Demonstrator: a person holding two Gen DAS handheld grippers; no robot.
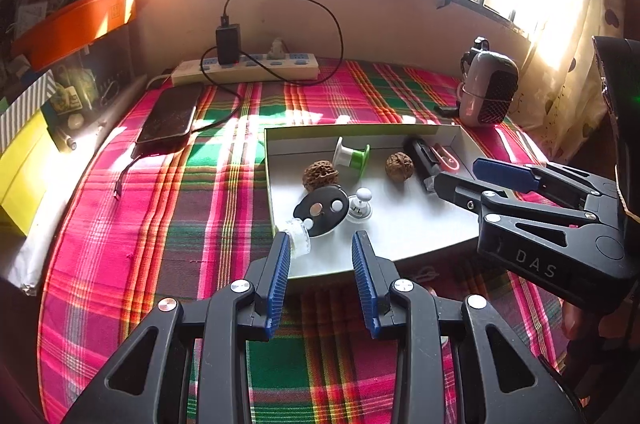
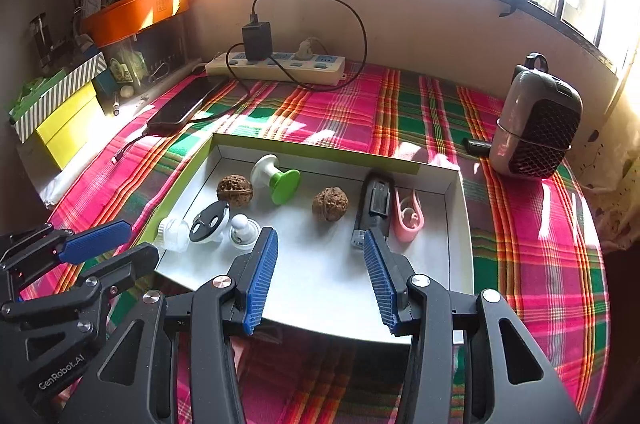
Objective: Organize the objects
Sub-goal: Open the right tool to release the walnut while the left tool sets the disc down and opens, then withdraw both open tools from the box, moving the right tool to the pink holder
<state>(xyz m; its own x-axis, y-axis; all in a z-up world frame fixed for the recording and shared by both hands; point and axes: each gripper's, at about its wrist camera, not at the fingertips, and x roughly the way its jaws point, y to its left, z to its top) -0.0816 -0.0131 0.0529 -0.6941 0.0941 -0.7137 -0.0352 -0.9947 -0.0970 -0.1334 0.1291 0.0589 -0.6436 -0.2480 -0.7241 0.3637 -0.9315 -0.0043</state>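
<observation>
A white shallow box (image 1: pixel 400 236) (image 2: pixel 320 276) on the plaid cloth holds two walnuts (image 1: pixel 320 175) (image 2: pixel 329 204), a green-and-white spool (image 1: pixel 352 154) (image 2: pixel 276 179), a black oval disc (image 1: pixel 321 210) (image 2: pixel 210 220), a white knob (image 1: pixel 361 204) (image 2: pixel 242 230), a clear small jar (image 1: pixel 298 238) (image 2: pixel 174 233), a black device (image 1: pixel 422 160) (image 2: pixel 374 212) and a pink clip (image 2: pixel 408 218). My left gripper (image 1: pixel 322 244) is open and empty over the box's near left edge. My right gripper (image 2: pixel 320 244) is open and empty over the box's near edge; it also shows in the left wrist view (image 1: pixel 468 176).
A power strip (image 1: pixel 246 68) with a charger and cable lies at the back. A phone (image 1: pixel 172 116) lies back left. A small grey heater (image 2: pixel 536 128) stands back right. Boxes and an orange tray (image 1: pixel 76 24) crowd the left side.
</observation>
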